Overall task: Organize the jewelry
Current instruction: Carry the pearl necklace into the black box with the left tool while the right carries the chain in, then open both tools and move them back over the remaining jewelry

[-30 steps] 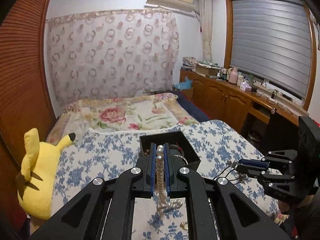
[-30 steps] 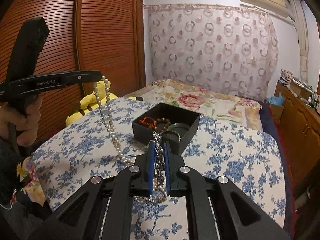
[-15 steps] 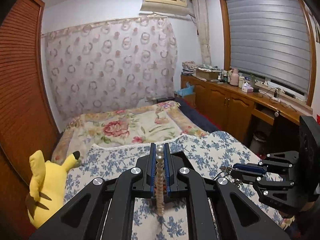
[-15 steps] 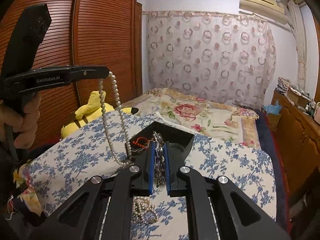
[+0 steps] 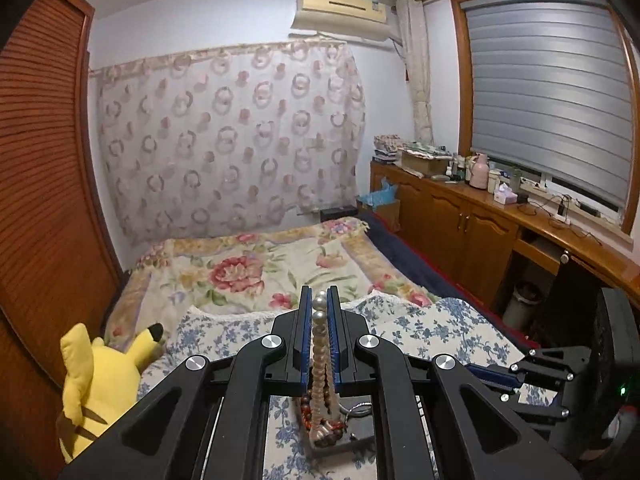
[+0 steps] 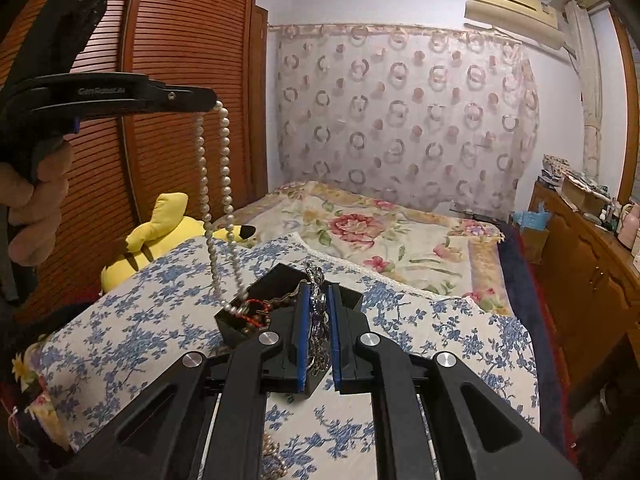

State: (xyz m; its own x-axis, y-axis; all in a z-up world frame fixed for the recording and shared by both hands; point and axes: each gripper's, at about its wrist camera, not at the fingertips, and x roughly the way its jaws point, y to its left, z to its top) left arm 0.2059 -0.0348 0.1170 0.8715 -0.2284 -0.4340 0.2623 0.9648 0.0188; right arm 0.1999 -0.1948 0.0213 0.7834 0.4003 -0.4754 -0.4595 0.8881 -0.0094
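Observation:
My left gripper [image 5: 319, 304] is shut on a pearl necklace [image 5: 319, 354]. In the right wrist view the left gripper [image 6: 208, 101] is raised at the upper left and the pearl necklace [image 6: 224, 200] hangs from it in a long loop, its lower end resting in the black jewelry box [image 6: 264, 304]. The box also shows below the left gripper [image 5: 360, 430], with red beads inside. My right gripper [image 6: 318, 292] is shut on a silver chain [image 6: 318, 312], close over the box. It shows at the right of the left wrist view [image 5: 472, 368].
The box stands on a blue floral cloth [image 6: 420, 320] over the bed. A yellow plush toy [image 5: 96, 384] lies at the left edge by the wooden wardrobe [image 6: 180, 40]. More beads [image 6: 274, 456] lie on the cloth near me. Wooden cabinets [image 5: 460, 224] line the right wall.
My left gripper has lifted the pearl necklace high and moved it over the box, so its end now lies in the box. My right gripper has moved closer to the box with the chain.

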